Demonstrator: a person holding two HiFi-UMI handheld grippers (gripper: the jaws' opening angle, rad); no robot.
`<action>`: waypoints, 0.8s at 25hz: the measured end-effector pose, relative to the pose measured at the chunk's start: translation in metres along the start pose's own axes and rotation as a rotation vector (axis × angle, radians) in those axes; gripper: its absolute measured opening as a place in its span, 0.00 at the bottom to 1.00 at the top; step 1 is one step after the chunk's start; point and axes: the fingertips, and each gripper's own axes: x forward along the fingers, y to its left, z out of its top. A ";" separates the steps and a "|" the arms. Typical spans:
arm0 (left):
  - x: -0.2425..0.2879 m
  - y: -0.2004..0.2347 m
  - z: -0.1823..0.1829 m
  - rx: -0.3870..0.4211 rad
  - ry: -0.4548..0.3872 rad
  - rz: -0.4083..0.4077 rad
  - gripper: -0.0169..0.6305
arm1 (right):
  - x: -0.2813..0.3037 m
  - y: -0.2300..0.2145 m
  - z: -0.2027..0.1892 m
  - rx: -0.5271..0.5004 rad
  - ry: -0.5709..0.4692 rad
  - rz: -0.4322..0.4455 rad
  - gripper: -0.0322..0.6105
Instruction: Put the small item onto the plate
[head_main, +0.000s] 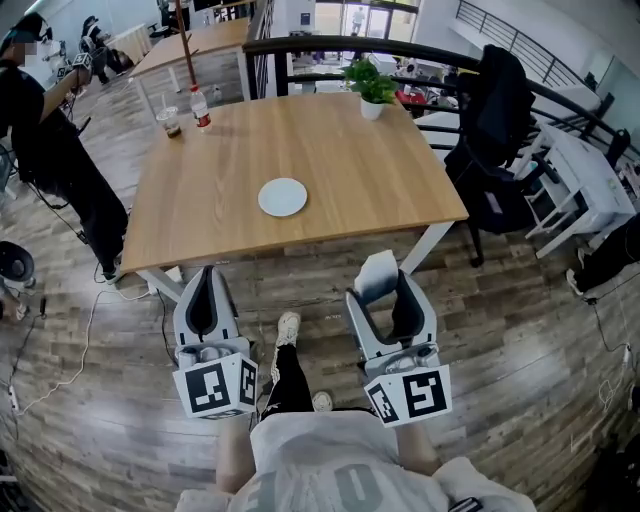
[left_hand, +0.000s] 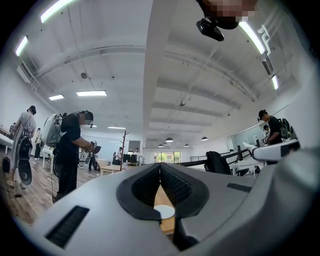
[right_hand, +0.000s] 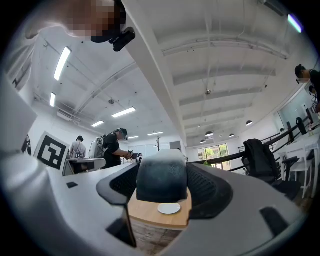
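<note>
Presently listed: right gripper (head_main: 386, 290), jaws clamped on the small item (right_hand: 161, 177) (pale on top, darker down the side), both held above the floor, short of the table (head_main: 350, 160). Left gripper (head_main: 207, 278), jaws pressed together, empty, held level beside the right one. Plate (head_main: 283, 197), white, is set near the middle of the tabletop. Potted plant (head_main: 372, 85), cup (head_main: 170, 121) and bottle (head_main: 201, 108) are ranged along the far edge.
</note>
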 end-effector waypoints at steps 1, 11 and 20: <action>0.010 -0.003 -0.001 -0.005 -0.007 -0.008 0.04 | 0.003 -0.005 0.000 -0.008 0.003 -0.008 0.53; 0.107 -0.008 -0.012 -0.012 -0.020 -0.073 0.04 | 0.087 -0.042 -0.011 -0.029 0.030 -0.037 0.53; 0.230 0.044 -0.036 -0.010 -0.005 -0.079 0.04 | 0.233 -0.050 -0.028 -0.014 0.058 0.002 0.53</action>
